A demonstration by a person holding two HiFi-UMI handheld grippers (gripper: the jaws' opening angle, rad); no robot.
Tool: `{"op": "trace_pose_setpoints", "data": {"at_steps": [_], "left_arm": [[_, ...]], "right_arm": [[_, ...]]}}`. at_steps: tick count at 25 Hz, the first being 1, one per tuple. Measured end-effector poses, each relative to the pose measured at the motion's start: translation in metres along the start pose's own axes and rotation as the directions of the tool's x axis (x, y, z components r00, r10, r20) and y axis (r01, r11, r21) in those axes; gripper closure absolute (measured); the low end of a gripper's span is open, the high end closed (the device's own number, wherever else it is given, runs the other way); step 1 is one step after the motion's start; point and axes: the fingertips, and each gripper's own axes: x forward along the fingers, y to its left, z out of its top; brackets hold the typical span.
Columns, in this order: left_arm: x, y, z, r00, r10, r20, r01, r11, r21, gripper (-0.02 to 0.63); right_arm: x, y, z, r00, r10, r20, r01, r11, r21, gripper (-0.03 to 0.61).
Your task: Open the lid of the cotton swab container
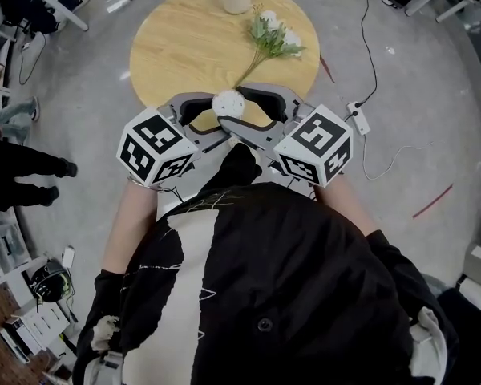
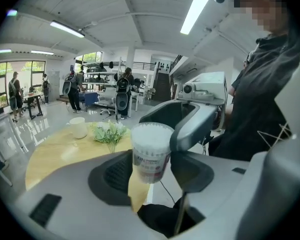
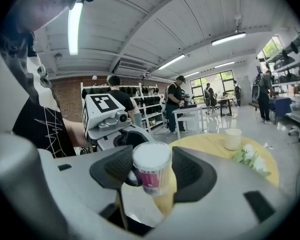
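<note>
The left gripper (image 2: pixel 151 175) clamps the upright cotton swab container (image 2: pixel 151 149) over the near edge of the bench (image 1: pixel 184 46), its lid (image 3: pixel 151 156) between the unclenched jaws of the right gripper (image 3: pixel 152 176).

Clear plastic cylindrical cotton swab container (image 2: pixel 151 149), pink-red label band, packed with white swabs, upright, held in mid-air, lower body clamped in left gripper (image 2: pixel 152 173), lid state unclear.
</note>
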Motion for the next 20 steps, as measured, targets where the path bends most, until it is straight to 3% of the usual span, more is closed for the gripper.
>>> {"op": "trace_pose_setpoints", "data": {"at_steps": [8,20], "left_arm": [[-0.001,-0.002,0.0,0.999,0.042,0.025,-0.043,0.999,0.008,0.373],[-0.01,-0.003,0.009,0.993,0.098,0.073,-0.097,0.995,-0.014,0.374]], "right_arm": [[-0.005,-0.006,-0.004,1.0,0.028,0.014,-0.03,0.98,0.198,0.334],[-0.01,-0.011,0.003,0.993,0.069,0.098,-0.103,0.905,0.412,0.34]]}}
